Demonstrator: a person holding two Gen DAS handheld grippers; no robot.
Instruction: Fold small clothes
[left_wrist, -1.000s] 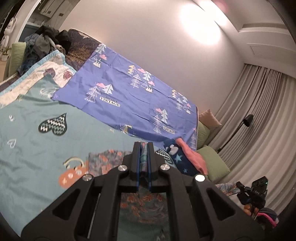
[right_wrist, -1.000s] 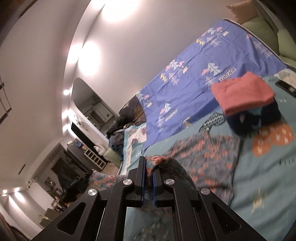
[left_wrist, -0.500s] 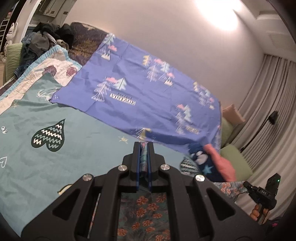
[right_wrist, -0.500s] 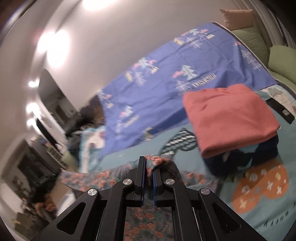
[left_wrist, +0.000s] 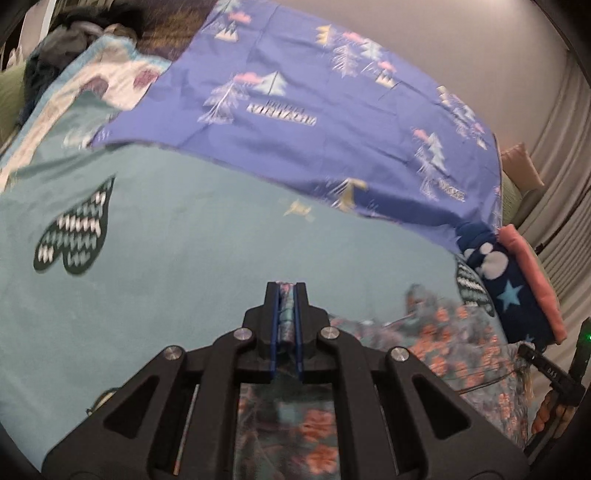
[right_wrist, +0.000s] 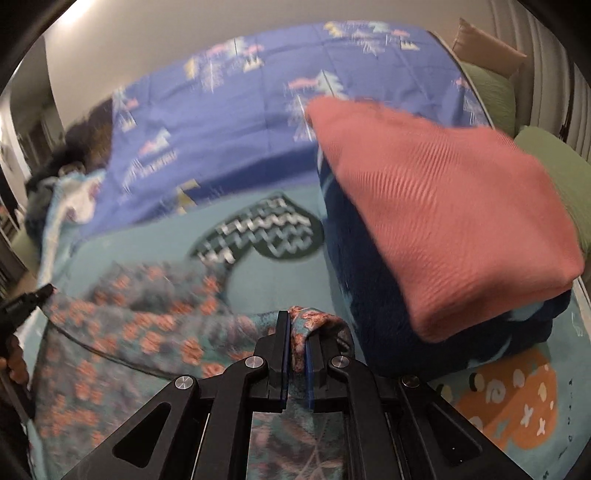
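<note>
Bed (left_wrist: 192, 236) carried folded stack (right_wrist: 443, 206). Left gripper (left_wrist: 286, 295) and right gripper (right_wrist: 295, 328) each clenched floral garment (right_wrist: 147, 325) edge, low over bed.

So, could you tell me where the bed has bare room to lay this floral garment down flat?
The widest bare patch is the teal sheet, between the purple cover and the dark heart print. To the right it is crowded: the folded stack, pink top on navy fleece, sits close beside the floral garment.
</note>
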